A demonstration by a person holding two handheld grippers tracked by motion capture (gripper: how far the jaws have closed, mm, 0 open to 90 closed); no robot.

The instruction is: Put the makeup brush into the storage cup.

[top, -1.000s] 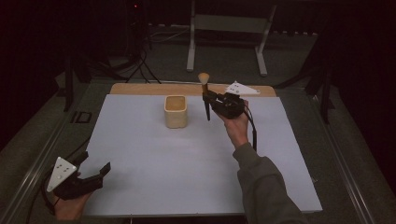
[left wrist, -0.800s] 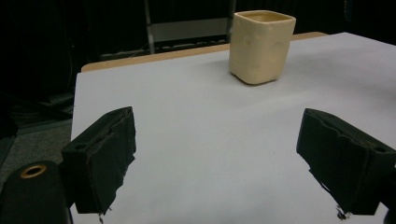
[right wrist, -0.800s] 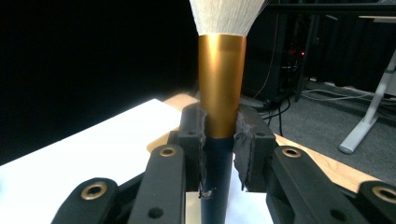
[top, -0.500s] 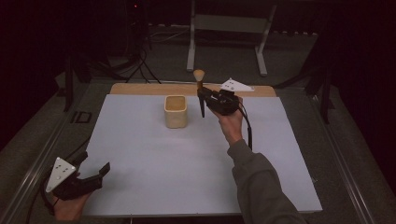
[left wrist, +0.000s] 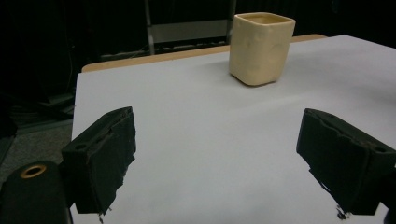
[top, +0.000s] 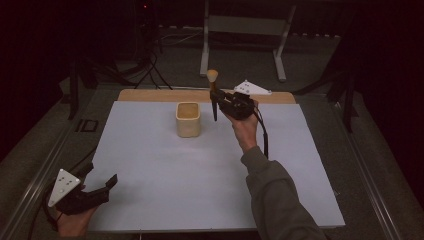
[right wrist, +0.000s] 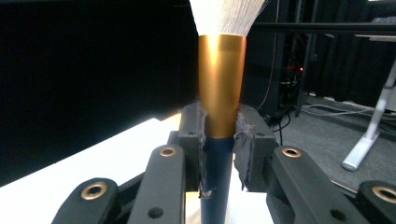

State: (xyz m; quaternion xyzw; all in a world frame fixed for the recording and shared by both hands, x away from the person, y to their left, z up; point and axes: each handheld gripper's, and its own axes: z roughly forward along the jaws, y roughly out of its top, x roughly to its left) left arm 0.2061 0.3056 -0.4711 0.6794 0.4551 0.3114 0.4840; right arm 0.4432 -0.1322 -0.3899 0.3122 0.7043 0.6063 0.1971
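The right gripper [top: 220, 100] is clamped on a makeup brush [top: 213, 95] and holds it upright above the far part of the table [top: 300, 165], just right of the cream ceramic cup [top: 188, 119]. The brush is clear of the table surface, bristles up, dark handle pointing down. In the right gripper view the jaws close on the brush [right wrist: 221, 84] at the junction of the gold ferrule and the dark handle, with the pale bristle tuft fanning out above.

The left gripper [top: 97, 192] rests at the near left corner of the white sheet, held by the person's left hand [top: 72, 225]. Its jaws stand wide apart and hold nothing (the left gripper view shows bare sheet between them, with the cup [left wrist: 261, 46] well beyond).

Handling judgement: the brush is probably light and its handle rigid. The ferrule looks smooth and may slip or rotate under a loose clamp. The present hold at the ferrule base appears sound, since the step in diameter there resists sliding. The bristles are soft and should not be clamped. The cup looks stiff but breakable, and is light enough to tip if the brush handle strikes its rim.
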